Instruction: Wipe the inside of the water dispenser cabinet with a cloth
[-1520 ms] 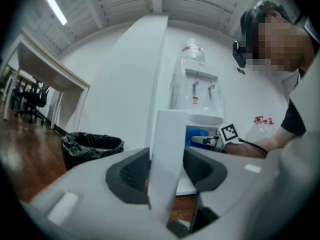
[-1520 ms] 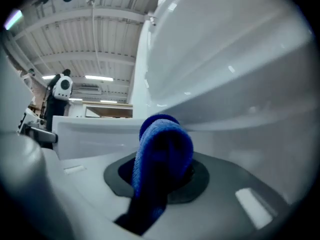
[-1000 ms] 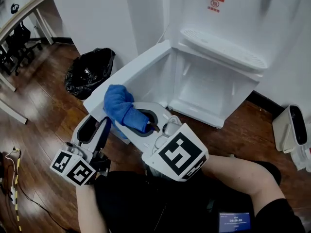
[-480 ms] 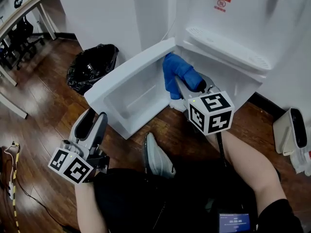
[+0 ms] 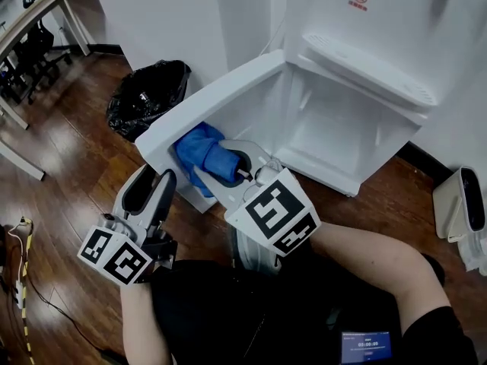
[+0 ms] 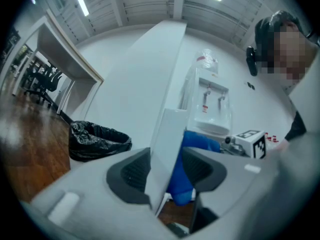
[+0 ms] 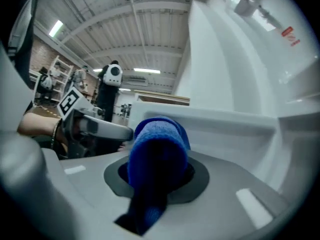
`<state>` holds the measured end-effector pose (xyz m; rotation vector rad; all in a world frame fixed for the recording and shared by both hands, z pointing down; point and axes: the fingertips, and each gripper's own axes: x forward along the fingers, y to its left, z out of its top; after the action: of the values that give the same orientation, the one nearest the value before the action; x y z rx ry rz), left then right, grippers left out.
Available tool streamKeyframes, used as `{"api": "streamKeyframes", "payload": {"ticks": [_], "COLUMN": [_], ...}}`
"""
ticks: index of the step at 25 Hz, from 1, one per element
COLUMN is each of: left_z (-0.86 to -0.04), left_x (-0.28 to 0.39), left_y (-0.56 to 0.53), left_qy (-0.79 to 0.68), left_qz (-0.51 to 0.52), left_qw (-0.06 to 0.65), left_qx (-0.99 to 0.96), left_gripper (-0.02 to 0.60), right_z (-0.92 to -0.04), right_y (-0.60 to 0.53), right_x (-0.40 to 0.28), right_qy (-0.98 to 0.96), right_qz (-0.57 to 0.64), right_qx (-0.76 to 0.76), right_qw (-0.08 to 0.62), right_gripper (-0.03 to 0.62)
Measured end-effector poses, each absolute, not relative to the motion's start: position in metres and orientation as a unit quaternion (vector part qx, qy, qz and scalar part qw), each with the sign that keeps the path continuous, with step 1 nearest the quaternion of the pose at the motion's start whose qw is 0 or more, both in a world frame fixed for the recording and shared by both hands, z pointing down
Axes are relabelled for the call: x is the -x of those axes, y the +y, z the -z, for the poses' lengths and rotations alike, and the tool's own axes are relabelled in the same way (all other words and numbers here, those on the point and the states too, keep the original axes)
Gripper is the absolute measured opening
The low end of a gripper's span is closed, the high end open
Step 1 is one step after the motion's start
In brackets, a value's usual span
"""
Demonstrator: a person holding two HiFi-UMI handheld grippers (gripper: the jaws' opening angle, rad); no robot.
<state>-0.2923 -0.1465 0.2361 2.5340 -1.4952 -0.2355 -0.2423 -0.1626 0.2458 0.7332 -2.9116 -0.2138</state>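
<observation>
The white water dispenser's cabinet (image 5: 335, 139) stands open, its door (image 5: 217, 97) swung out to the left. My right gripper (image 5: 228, 166) is shut on a rolled blue cloth (image 5: 199, 149), which lies against the door's inner face near its outer end. From the right gripper view, the cloth (image 7: 157, 149) bulges out between the pads, with the door rim just beyond. My left gripper (image 5: 150, 192) straddles the door's outer edge (image 6: 167, 134). Its jaws are closing, with the left pad against the panel and a gap on the right where the cloth (image 6: 192, 149) shows.
A black bin bag (image 5: 144, 93) sits on the wooden floor left of the door. A white appliance (image 5: 460, 204) stands at the far right. A desk and chairs (image 5: 30, 21) are at the upper left. The dispenser's drip tray (image 5: 365, 71) juts out above the cabinet.
The right gripper carried the cloth from the door up to the cabinet mouth, then back down to the door's inner face. The left gripper stayed at the door edge.
</observation>
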Motion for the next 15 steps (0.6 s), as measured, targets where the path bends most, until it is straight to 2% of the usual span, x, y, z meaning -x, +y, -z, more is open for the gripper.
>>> {"api": "streamKeyframes", "payload": {"ticks": [2, 5, 12, 15], "left_z": [-0.236, -0.236, -0.236, -0.236], "left_x": [0.293, 0.293, 0.293, 0.293], "left_y": [-0.146, -0.145, -0.146, -0.146], "left_qy": [-0.504, -0.504, -0.505, -0.506], "left_qz": [0.08, 0.08, 0.077, 0.077], "left_qw": [0.095, 0.095, 0.095, 0.095], "left_qx": [-0.855, -0.855, -0.854, -0.854], "left_gripper": [0.199, 0.199, 0.199, 0.199], "right_z": [-0.25, -0.262, -0.297, -0.306], "right_y": [-0.146, -0.166, -0.263, -0.275], "right_x": [0.254, 0.235, 0.119, 0.095], "right_qy": [-0.973, -0.97, -0.883, -0.849], "right_qz": [0.08, 0.062, 0.045, 0.03], "right_qx": [-0.207, -0.225, -0.452, -0.512], "right_qw": [0.069, 0.071, 0.117, 0.129], "right_gripper": [0.095, 0.095, 0.095, 0.095]}}
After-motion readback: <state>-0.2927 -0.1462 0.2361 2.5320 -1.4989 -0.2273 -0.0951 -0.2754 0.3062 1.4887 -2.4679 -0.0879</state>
